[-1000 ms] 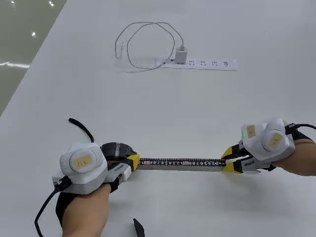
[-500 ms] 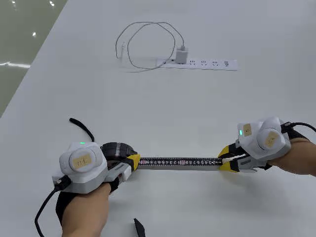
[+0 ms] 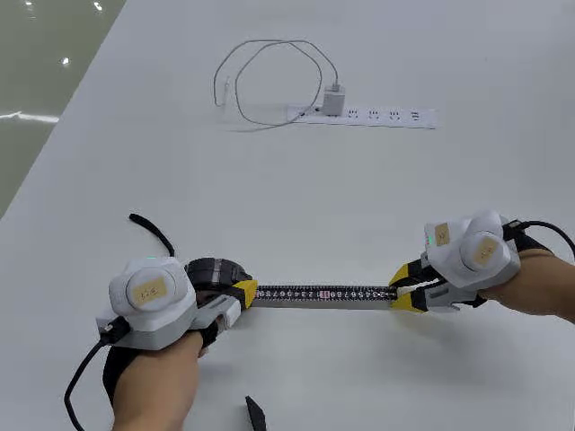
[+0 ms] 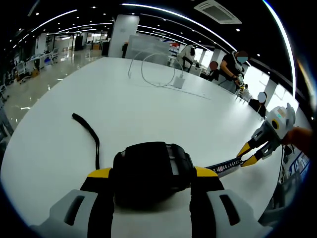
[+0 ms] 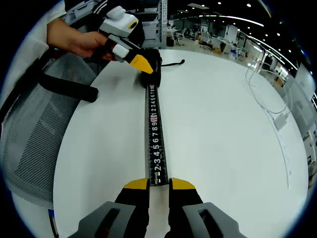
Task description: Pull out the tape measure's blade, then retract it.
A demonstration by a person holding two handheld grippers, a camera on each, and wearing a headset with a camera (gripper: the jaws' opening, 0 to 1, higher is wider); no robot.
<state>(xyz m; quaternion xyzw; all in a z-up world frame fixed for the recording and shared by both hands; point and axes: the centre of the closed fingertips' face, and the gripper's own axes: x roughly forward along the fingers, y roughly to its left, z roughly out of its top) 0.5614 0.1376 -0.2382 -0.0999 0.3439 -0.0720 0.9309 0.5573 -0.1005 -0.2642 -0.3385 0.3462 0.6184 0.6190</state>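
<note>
The black tape measure case (image 3: 216,273) rests on the white table (image 3: 296,197), and my left gripper (image 3: 241,294) is shut on it; the case (image 4: 151,168) sits between the yellow-tipped jaws in the left gripper view. Its black blade (image 3: 323,294) with printed numbers runs right from the case to my right gripper (image 3: 402,289), which is shut on the blade's end. The right gripper view has the blade (image 5: 154,134) stretching from my right gripper (image 5: 159,184) to the case (image 5: 152,67). A black wrist strap (image 3: 151,232) trails from the case.
A white power strip (image 3: 377,116) with a plugged charger (image 3: 333,99) and looped white cable (image 3: 269,81) lies at the far side of the table. A mesh chair (image 5: 34,129) stands beside the table edge. People stand in the background (image 4: 233,69).
My right gripper has moved left toward the case with the blade's end, so the visible length of blade is shorter. The left gripper and case have stayed put.
</note>
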